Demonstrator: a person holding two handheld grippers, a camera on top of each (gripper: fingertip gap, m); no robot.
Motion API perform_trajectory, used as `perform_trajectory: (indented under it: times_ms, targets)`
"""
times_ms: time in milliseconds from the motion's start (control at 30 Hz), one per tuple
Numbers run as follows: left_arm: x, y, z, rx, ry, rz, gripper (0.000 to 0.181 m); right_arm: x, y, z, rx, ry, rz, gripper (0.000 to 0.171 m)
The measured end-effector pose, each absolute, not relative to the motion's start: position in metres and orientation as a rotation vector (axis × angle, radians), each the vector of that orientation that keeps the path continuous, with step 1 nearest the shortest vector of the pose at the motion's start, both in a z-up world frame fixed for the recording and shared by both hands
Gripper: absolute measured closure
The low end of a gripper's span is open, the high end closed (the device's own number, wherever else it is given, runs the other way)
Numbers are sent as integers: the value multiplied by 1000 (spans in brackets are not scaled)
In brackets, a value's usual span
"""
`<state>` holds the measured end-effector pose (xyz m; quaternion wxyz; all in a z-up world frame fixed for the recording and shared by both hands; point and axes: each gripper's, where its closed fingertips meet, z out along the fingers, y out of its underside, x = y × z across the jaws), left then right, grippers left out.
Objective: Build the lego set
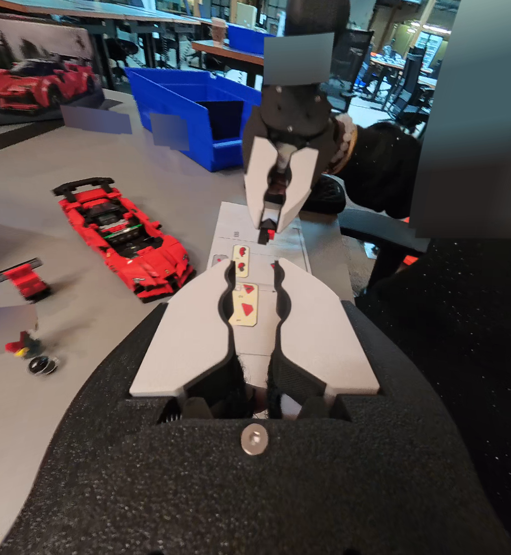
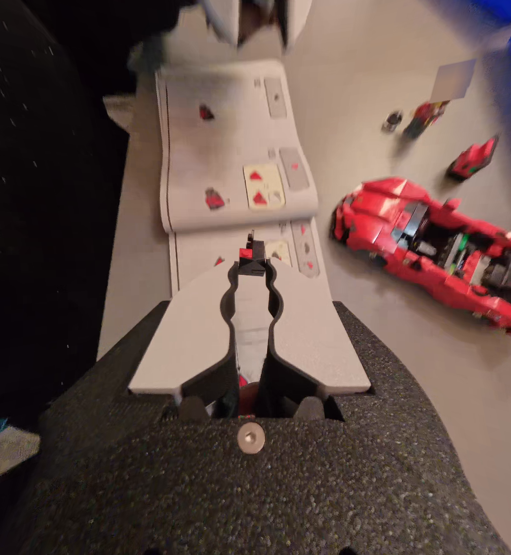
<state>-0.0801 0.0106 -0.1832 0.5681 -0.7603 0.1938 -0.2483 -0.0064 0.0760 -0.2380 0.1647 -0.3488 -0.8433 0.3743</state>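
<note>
The right gripper was closed on a small black-and-red sub-assembly, pinched at the very fingertips and held above the open instruction booklet; in the left wrist view the same gripper pointed down toward the booklet with the piece sticking out below its tips. The left gripper stood apart and empty, its fingers spread to a moderate gap over the printed page.

The red car, largely built, sat on the grey table to the left of the booklet; a red-and-black wing section and a few loose pieces with a small wheel lay nearer the table's edge, well apart from the car; a blue bin stood behind.

The held piece looked light, stiff and smooth-sided, so it seemed likely to twist or slip under a tip-only pinch; gripping across its flat black faces, not the studs, seemed the safer hold. The car seemed rigid but liable to shed parts under pressure; it would probably want bracing low along its sides while anything was pressed on.
</note>
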Motion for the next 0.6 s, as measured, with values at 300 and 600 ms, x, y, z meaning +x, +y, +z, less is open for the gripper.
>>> perform_trajectory:
  times_ms: [300,600]
  targets:
    - [-109,-1,-170,-1751,352,-506,157,8,86,-274,-973,-2547,950,154]
    - [-105,3,-176,-1765,356,-531,157,11,89,-281,-1057,-2565,902,140]
